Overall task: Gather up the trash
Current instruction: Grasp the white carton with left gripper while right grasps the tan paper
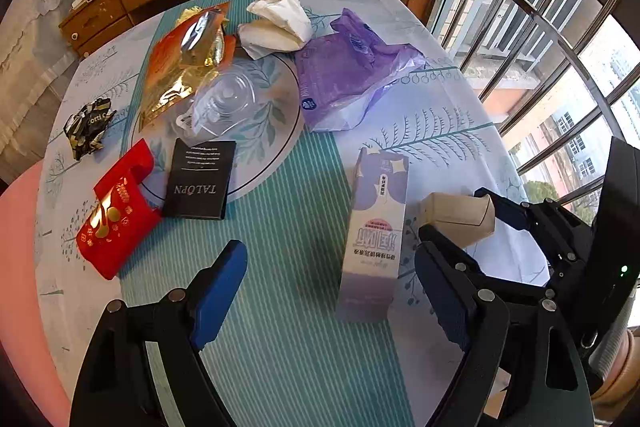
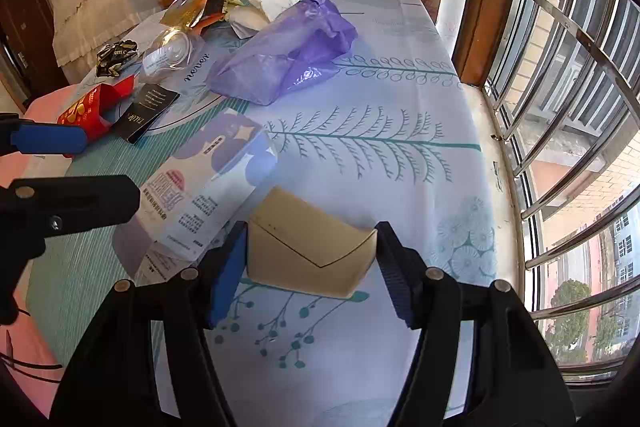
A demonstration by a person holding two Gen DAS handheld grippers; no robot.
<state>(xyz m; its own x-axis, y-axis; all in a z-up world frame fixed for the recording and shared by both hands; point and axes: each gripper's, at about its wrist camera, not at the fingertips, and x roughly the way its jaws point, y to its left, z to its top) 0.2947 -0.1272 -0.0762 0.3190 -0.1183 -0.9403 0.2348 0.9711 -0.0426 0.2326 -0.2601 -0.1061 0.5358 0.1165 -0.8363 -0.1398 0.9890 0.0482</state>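
Left claw (image 1: 332,291) released, hovering by the tall lilac printed carton (image 1: 374,235) lying mid-worktop (image 2: 400,99). Right claw (image 2: 310,267) straddles the small beige cardboard box (image 2: 308,251) nearer the window edge; grip unclear. Square pads on its side faces, clench gently.

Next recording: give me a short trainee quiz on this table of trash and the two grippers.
1. True or false: the left gripper is holding the red packet.
2. What sits between the right gripper's fingers? A) black card B) tan box C) clear cup
3. What colour is the plastic bag beside the crumpled white paper?
Key: 1 false; 2 B; 3 purple.
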